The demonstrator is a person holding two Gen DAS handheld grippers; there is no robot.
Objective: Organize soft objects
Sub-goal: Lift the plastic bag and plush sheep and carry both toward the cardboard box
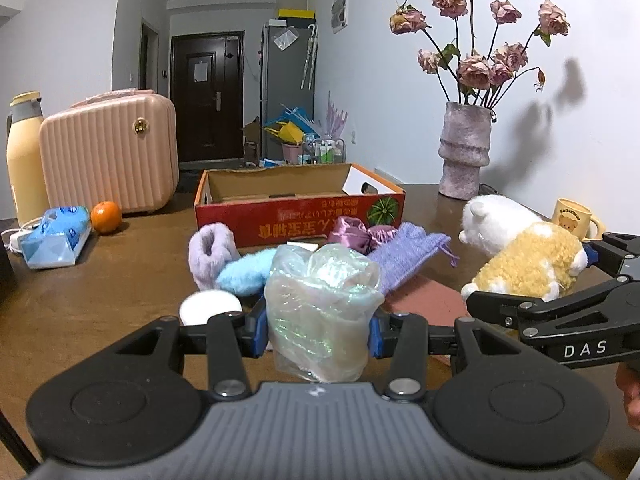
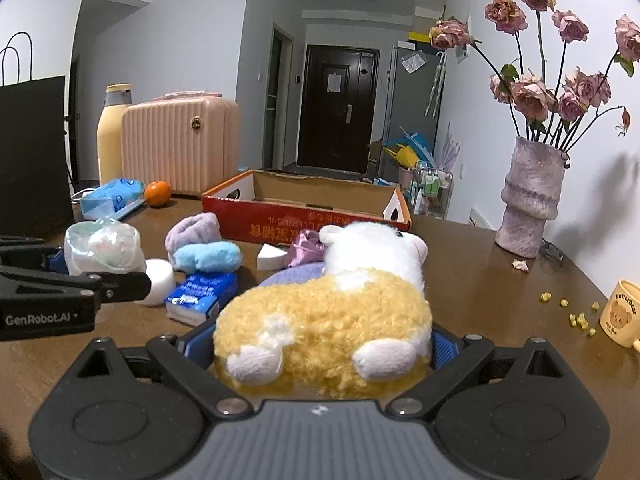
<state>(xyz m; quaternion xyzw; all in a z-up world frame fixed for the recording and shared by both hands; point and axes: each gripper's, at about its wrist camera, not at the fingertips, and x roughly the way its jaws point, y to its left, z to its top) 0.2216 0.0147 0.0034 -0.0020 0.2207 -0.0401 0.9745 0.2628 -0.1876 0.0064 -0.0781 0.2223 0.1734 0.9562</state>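
Iridescent crinkled film wraps the soft bundle (image 1: 320, 312) that the left gripper (image 1: 318, 334) clamps between its blue pads, holding it clear of the brown table (image 1: 100, 280). To its right, the right gripper (image 2: 320, 354) is closed on a yellow-and-white plush toy (image 2: 332, 320), squeezing its woolly body from both sides with the white head pointing away toward the cardboard box (image 2: 304, 216). That box, red-sided and open-topped, sits near the middle of the table and looks empty, though its floor is mostly hidden behind the near wall. In front of it lie more soft things in a loose cluster: a lilac fluffy slipper (image 1: 210, 250), a light blue fuzzy piece (image 1: 246, 272) touching it, a shiny purple satin pouch (image 1: 352, 234), a lavender knitted bag (image 1: 408, 256) and a white round puff (image 1: 210, 308). A blue tissue packet (image 2: 202, 296) rests beside the puff. Farther out stand a pink ribbed case (image 1: 110, 160), an orange (image 1: 105, 217), a cream flask (image 1: 24, 160), a bear mug (image 2: 622, 312) and a vase of dried roses (image 1: 464, 148).
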